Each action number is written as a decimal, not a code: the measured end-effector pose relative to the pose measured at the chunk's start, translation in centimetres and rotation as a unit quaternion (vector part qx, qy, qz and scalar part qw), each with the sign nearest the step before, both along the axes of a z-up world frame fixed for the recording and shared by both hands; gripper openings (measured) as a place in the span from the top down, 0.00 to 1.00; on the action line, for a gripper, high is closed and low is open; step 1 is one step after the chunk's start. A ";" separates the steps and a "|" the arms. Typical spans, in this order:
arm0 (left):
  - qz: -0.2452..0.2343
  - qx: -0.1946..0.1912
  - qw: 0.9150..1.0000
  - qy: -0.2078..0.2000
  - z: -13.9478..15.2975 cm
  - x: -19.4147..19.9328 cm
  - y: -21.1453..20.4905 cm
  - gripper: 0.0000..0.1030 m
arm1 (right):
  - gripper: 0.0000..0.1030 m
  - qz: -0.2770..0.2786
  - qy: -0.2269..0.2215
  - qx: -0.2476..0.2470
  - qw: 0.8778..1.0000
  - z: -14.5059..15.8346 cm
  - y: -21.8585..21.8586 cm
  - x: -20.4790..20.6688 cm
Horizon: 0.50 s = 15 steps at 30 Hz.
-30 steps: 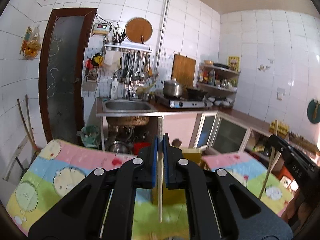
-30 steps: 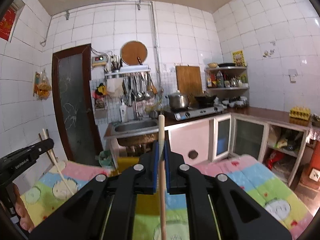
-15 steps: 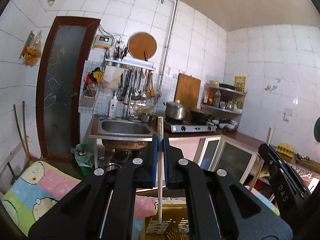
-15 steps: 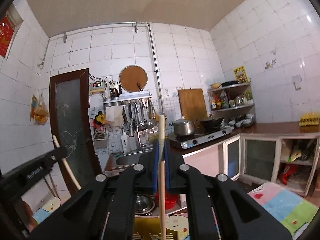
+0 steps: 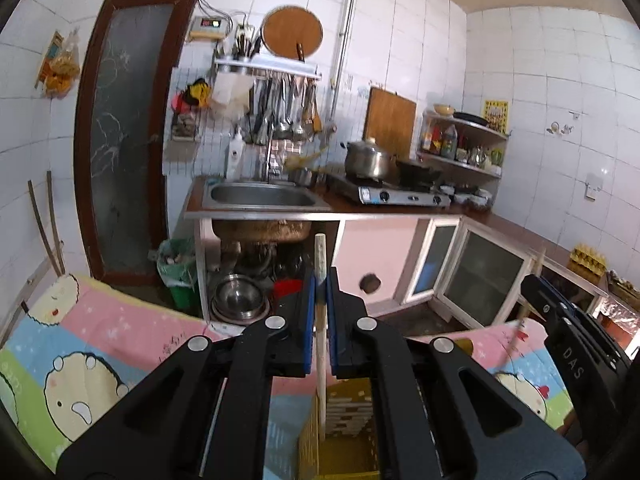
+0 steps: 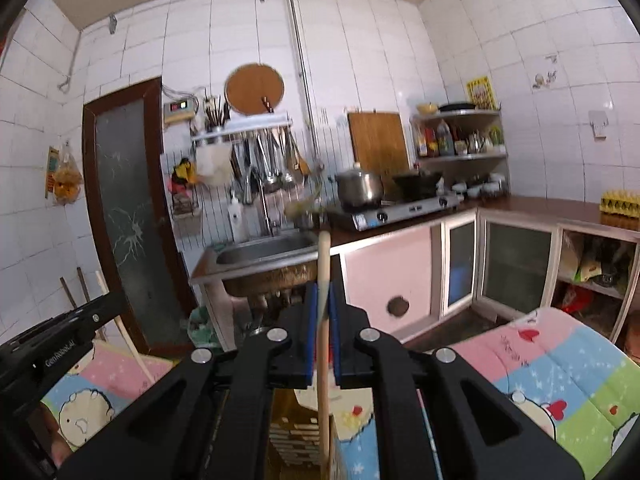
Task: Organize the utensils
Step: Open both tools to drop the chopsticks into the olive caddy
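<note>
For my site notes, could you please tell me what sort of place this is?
It looks like a small home kitchen: a steel sink in a counter, a gas stove with a pot on it, and ladles hanging from a wall rack on white tiles.

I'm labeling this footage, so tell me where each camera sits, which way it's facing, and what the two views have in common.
Left wrist: sits on the left gripper, facing the sink counter; its fingers clamp a chopstick over the yellow basket, with the right gripper at the right edge.
Right wrist: sits on the right gripper, facing the same counter; it clamps a wooden chopstick, with the left gripper at the left edge.
Shared: sink, stove, door, cartoon cloth, basket.
</note>
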State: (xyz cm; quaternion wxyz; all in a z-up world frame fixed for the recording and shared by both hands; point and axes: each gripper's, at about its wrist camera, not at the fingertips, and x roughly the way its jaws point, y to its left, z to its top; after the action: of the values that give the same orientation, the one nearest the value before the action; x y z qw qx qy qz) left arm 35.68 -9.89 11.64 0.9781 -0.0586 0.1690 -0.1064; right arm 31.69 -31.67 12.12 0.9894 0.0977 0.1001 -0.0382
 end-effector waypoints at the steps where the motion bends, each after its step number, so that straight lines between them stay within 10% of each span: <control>1: -0.002 0.001 1.000 0.003 0.2 -0.3 0.2 0.95 | 0.89 0.001 0.007 -0.004 1.000 0.0 0.0 0.0; 4: 0.000 0.012 1.000 0.001 1.2 -2.1 1.3 0.55 | 0.40 -0.007 0.021 -0.017 1.000 1.0 -0.2 -1.2; 11: 0.007 0.038 0.999 -0.006 2.9 -7.9 4.5 0.07 | 0.39 -0.002 0.056 -0.026 0.998 1.6 -1.2 -7.6; 15: -0.002 0.053 0.999 0.008 1.9 -11.9 5.8 0.05 | 0.25 0.010 0.085 -0.038 0.996 -0.3 -0.7 -12.0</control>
State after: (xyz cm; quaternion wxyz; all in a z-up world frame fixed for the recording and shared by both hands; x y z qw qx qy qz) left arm 23.77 -4.12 13.50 0.9784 -0.0075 0.1818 -0.0985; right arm 19.68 -32.42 11.81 0.9806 0.0559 0.1832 -0.0406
